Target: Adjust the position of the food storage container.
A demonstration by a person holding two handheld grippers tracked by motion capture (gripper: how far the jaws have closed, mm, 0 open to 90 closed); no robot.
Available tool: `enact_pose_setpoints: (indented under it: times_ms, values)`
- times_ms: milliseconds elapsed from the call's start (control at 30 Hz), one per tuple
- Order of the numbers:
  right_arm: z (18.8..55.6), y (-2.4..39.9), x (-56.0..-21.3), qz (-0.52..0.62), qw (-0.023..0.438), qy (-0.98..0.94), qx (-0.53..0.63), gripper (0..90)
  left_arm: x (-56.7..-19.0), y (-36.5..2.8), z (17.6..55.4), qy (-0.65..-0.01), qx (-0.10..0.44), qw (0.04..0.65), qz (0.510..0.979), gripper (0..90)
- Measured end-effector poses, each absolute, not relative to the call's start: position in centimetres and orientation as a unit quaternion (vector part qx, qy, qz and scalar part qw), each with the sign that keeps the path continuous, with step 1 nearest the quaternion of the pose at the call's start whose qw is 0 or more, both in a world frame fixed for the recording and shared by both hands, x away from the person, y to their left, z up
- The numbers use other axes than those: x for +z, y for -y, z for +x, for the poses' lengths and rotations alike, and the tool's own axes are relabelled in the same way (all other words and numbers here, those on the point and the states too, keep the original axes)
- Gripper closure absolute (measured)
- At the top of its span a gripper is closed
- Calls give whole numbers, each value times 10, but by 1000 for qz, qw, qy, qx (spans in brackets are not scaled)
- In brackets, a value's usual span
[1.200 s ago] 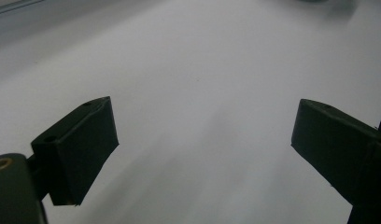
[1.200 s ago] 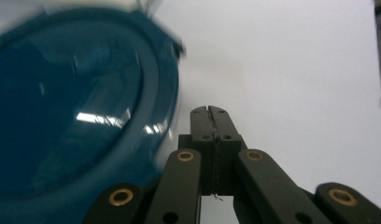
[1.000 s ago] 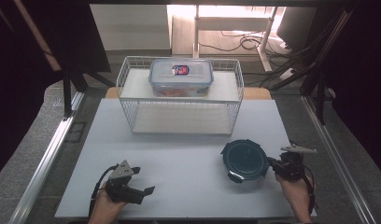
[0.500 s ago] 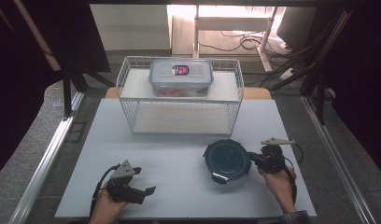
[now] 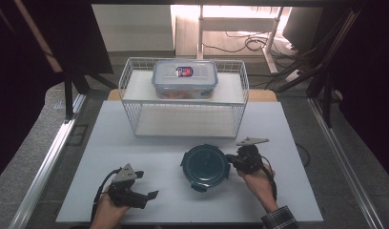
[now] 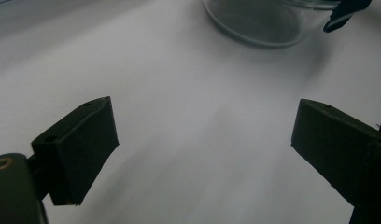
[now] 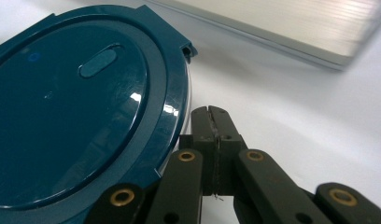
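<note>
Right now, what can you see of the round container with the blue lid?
The container is round, with a clear, glass-like bowl and a glossy dark teal lid bearing clip tabs and a small oval mark. It stands upright, lid on, on the white table in front of the wire basket. The shut right hand-held gripper meets its right edge.

A round container (image 5: 205, 165) is sitting on the table (image 5: 288, 200), in front of a wire basket (image 5: 130, 76). A box (image 5: 185, 78) is lying in the basket. The right gripper (image 5: 232, 162) is touching the container's right side. The left gripper (image 5: 146, 185) is sitting well apart to its left.
</note>
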State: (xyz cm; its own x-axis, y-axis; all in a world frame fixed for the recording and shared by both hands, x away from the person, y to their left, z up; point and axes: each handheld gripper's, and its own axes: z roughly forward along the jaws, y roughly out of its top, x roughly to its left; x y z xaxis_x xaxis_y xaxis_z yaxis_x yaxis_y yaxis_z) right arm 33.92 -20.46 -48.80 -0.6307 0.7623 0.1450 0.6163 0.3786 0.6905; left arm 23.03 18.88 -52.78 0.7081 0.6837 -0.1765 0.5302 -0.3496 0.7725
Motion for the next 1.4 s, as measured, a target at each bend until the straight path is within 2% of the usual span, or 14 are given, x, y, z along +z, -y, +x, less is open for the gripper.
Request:
enact_pose_setpoints:
  times_ms: [667,900,967,1000,1067,1133,1167,1233,1400]
  values:
    - [347,143,-492,370,82,-847,373,896,-528,-190,230,-373,87,432,816,66]
    - [342,138,-490,336,114,-857,373,881,-527,-192,229,-373,88,433,816,66]
    - [339,140,-487,330,131,-857,374,841,-527,-193,229,-373,87,434,815,66]
    - [334,143,-483,325,146,-854,378,793,-527,-193,229,-373,86,435,815,66]
    - [332,145,-482,323,149,-854,380,773,-526,-194,229,-374,86,436,814,66]
    - [327,150,-479,322,155,-850,387,715,-526,-194,229,-375,85,437,813,66]
    - [321,157,-476,323,157,-847,393,648,-526,-194,229,-376,85,438,812,66]
    - [319,160,-475,323,155,-845,397,619,-526,-195,229,-376,84,438,812,66]
    - [309,175,-470,333,135,-833,420,393,-527,-196,229,-379,82,439,810,66]
